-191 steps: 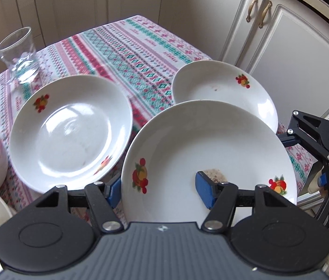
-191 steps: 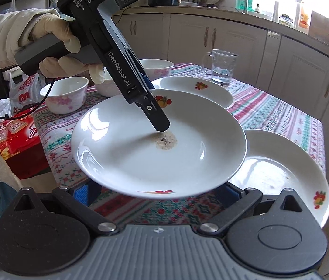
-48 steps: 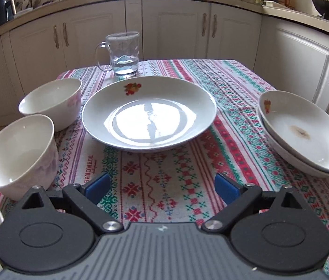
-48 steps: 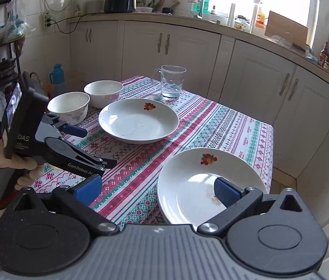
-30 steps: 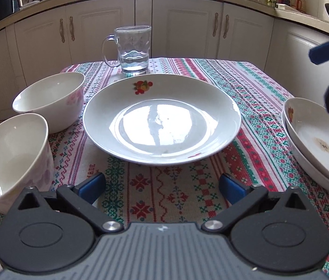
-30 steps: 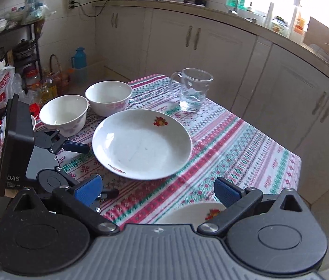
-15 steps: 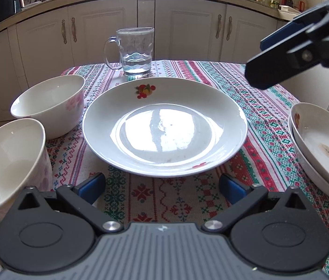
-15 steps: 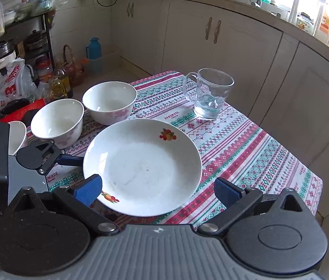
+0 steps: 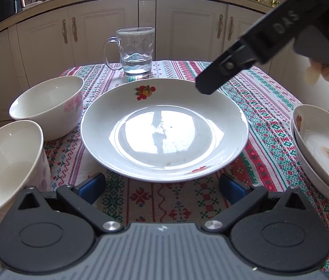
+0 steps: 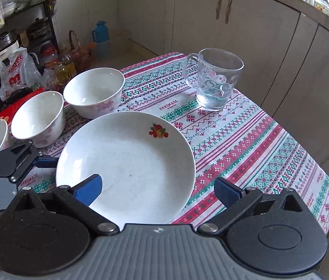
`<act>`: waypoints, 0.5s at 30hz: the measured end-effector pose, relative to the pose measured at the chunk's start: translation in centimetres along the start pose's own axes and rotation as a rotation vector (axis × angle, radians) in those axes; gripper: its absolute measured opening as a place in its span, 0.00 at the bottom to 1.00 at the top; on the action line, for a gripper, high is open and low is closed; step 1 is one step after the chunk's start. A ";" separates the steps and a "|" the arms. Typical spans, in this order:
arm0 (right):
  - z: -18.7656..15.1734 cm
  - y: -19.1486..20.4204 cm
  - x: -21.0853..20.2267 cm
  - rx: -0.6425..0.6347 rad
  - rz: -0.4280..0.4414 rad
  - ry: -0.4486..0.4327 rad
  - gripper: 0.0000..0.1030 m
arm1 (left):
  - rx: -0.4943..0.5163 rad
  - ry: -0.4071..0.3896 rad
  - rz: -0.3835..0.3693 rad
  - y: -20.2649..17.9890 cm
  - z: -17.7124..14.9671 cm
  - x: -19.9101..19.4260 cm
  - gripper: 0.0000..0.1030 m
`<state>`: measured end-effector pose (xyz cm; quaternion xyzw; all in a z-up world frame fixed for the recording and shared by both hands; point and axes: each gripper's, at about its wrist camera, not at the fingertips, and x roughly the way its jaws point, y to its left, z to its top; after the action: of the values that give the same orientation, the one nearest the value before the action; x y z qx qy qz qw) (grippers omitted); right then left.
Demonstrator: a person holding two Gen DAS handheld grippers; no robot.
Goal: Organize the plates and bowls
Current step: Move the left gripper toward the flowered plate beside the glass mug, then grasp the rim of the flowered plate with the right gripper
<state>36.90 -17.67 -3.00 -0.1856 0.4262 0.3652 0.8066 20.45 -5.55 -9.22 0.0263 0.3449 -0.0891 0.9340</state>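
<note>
Fruit-print plate [image 9: 164, 133]: we find it flat on the patterned tablecloth [image 9: 155, 200] at table centre, touched by nothing.
Stacked plates [image 9: 323, 149]: two already nested at 3 o'clock of the lone plate, the top one stained; we judge the lone plate belongs there.
Left gripper [image 9: 162, 186]: we hold it low at the plate's 6 o'clock rim, fingers spread wide and empty.
Right gripper [image 10: 157, 192]: we hover it above the plate from 3 o'clock, fingers spread, one blue pad [image 10: 87, 190] over the plate's well, nothing pinched.
Doing the step well: we would slip one finger under the rim and one above, pinch at the rim only, lift level, then lower it squarely onto the stack.
Bowls [image 10: 94, 91]: three along the 9 o'clock side, just beside the plate; a careless lift could knock them.
Glass mug [image 10: 213, 81]: at 12 o'clock, holding a little water, near the far rim.
In the way: with both grippers crowding one plate, we judge they may collide.
</note>
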 end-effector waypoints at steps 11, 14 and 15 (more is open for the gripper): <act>2.1 -1.6 4.4 -0.029 0.091 0.041 1.00 | -0.004 0.003 0.015 -0.1 0.2 0.1 1.00; 2.7 -1.7 5.7 -0.042 0.108 0.058 1.00 | -0.006 0.002 0.018 -0.2 0.2 0.0 1.00; 2.9 -1.7 6.2 -0.044 0.121 0.062 1.00 | -0.005 0.000 0.020 -0.2 0.2 0.0 0.99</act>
<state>42.06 -14.40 -6.46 -0.1883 0.4534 0.4165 0.7652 20.54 -5.77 -9.11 0.0276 0.3450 -0.0791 0.9349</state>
